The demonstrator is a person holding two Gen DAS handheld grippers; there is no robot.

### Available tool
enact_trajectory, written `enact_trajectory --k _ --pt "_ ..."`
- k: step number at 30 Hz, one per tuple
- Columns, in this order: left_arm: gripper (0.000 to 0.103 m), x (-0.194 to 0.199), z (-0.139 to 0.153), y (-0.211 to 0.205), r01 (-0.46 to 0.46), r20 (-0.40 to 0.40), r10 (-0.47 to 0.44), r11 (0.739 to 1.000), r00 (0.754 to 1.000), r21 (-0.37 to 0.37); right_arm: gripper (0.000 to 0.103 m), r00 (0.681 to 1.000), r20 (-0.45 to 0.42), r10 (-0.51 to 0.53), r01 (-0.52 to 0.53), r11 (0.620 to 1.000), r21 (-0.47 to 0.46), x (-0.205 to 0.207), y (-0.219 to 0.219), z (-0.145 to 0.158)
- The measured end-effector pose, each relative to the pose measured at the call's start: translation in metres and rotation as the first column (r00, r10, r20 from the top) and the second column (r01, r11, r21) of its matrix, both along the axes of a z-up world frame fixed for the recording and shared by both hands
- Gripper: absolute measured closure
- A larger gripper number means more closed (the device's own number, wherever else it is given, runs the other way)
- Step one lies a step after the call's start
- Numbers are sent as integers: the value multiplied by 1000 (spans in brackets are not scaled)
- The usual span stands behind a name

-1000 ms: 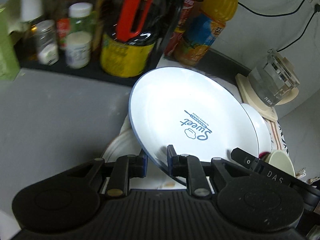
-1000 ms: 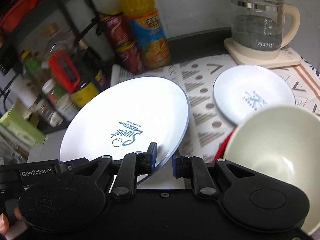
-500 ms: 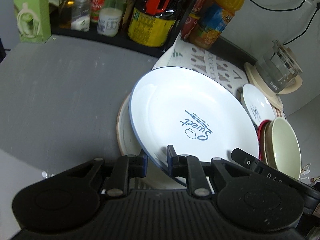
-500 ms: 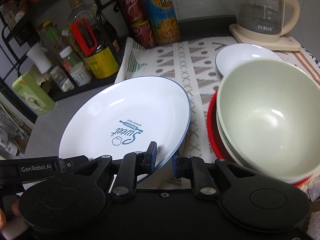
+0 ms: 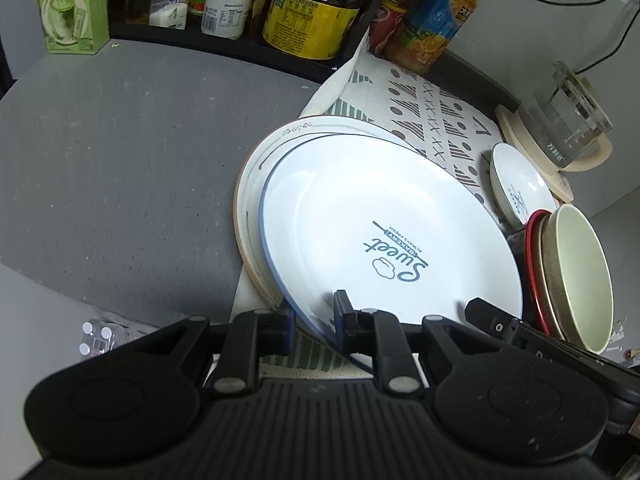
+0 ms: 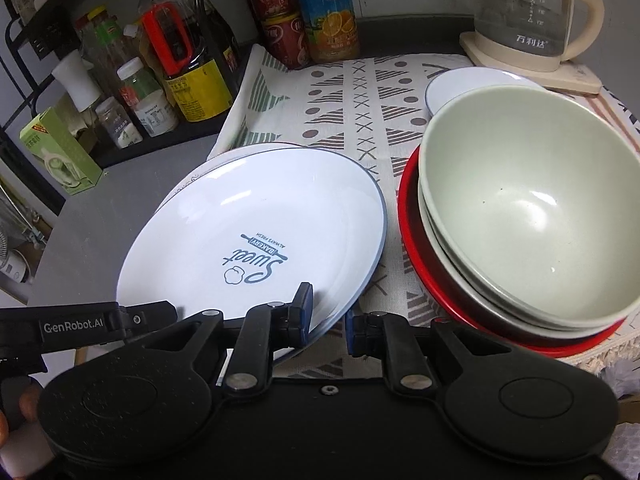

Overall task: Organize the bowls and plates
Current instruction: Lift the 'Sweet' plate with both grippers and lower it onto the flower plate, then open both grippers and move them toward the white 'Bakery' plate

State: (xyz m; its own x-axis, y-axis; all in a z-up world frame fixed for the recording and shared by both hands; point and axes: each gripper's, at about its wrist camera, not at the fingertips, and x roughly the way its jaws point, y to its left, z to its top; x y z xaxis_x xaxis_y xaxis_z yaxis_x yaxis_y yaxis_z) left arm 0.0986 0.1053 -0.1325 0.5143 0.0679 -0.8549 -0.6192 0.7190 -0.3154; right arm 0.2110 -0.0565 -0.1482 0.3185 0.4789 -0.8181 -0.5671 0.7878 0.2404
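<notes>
**Plate over the stack, both grippers at its rim**

Plate, white with a blue rim and "Sweet Bakery" print, sits tilted over a larger cream plate at the edge of the patterned cloth. The left gripper has its fingers on either side of the near rim, a gap showing on the left finger's side; whether it pinches the rim or merely straddles it I cannot tell. The right gripper has its left finger over the plate's near edge and its right finger off to the side on the cloth, jaws parted around the rim; whether they press it is also unclear.

To the right stand nested bowls, pale green on top, in a red dish. Behind them lies a small plate, beside a glass kettle. Bottles and cans line the back, and a green box stands on the grey counter.
</notes>
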Motion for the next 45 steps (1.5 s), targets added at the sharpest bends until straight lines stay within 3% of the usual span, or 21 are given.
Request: enact_trajectory --k 12,19,25,30,38,41,45 --pt "82 22 -2 12 -18 -100 14 999 995 -44 87 1000 24 9 -8 999 -39 10 14 -3" --pt "81 20 5 13 -14 -147 13 1000 989 -4 87 999 43 28 -25 997 -76 11 20 -6" --pt "81 16 2 17 -23 -150 27 999 988 27 86 997 58 60 -54 995 -87 12 28 -7" --pt "79 18 -7 26 -56 -150 57 998 987 10 82 993 79 90 -79 988 -134 13 35 -12" --pt "78 21 -12 37 -80 -159 83 996 984 29 79 992 33 123 -116 981 -155 18 39 -17" --pt "78 21 -7 39 -76 -149 81 996 986 40 73 993 -5 121 -121 985 -121 20 35 -14" --pt "78 20 0 42 -78 -146 83 996 986 44 59 986 -26 164 -165 983 -85 15 34 -5"
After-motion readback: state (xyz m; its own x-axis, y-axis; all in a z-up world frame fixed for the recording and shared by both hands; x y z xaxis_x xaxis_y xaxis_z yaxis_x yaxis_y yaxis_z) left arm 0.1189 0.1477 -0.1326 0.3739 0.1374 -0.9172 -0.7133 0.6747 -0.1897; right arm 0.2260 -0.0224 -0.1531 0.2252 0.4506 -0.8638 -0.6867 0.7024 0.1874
